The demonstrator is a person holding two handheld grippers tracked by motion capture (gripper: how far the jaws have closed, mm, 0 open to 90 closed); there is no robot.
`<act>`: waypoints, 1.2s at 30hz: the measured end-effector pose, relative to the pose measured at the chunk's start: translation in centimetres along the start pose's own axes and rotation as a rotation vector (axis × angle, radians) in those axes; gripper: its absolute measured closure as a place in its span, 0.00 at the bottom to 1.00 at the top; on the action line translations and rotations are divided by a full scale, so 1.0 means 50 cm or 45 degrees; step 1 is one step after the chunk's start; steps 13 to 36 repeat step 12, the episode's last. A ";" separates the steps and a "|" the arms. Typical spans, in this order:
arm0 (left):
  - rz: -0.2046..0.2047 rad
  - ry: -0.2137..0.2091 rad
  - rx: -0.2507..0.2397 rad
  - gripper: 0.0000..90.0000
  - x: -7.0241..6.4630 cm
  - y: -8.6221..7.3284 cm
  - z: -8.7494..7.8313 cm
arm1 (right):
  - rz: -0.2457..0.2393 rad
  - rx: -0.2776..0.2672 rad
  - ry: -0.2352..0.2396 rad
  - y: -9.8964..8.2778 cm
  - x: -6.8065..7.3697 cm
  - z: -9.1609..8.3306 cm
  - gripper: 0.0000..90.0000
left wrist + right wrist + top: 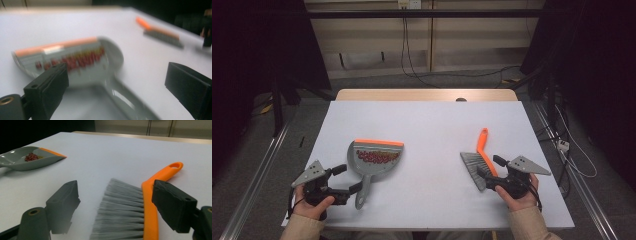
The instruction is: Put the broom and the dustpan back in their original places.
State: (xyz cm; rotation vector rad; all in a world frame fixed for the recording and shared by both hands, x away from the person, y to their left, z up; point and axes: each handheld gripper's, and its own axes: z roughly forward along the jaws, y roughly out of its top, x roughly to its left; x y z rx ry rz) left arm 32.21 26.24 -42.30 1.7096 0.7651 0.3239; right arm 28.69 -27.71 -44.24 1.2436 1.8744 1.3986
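Now both tongs wide apart — left tongs (pixel 348 179) astride dustpan (pixel 373 159), right tongs (pixel 492 172) astride brush (pixel 479 161) — gripping nothing.

Both sleeves (pixel 527 222) are beige. Each hand (pixel 314 205) carries a black gripper: the left gripper (pixel 347 180) and the right gripper (pixel 494 172) both wear a grey three-cornered plate (pixel 314 171) on top. The jaws are blocky black pads on grey arms with brass-ringed screw holes.

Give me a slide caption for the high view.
Open left gripper by the bead-filled dustpan; open right gripper around the brush on the white table.
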 end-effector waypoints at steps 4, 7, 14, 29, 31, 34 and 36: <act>0.012 -0.005 -0.079 0.05 0.011 0.018 0.008 | -0.037 -0.010 -0.009 -0.009 0.005 -0.013 0.19; 0.024 0.001 -0.056 0.05 0.014 0.017 0.015 | -0.037 -0.028 -0.016 -0.016 0.001 -0.025 0.18; 0.046 -0.011 -0.053 0.05 0.013 0.016 0.021 | -0.010 -0.045 -0.013 -0.023 -0.001 -0.029 0.18; 0.046 -0.011 -0.053 0.05 0.013 0.016 0.021 | -0.010 -0.045 -0.013 -0.023 -0.001 -0.029 0.18; 0.046 -0.011 -0.053 0.05 0.013 0.016 0.021 | -0.010 -0.045 -0.013 -0.023 -0.001 -0.029 0.18; 0.046 -0.011 -0.053 0.05 0.013 0.016 0.021 | -0.010 -0.045 -0.013 -0.023 -0.001 -0.029 0.18; 0.046 -0.011 -0.053 0.05 0.013 0.016 0.021 | -0.010 -0.045 -0.013 -0.023 -0.001 -0.029 0.18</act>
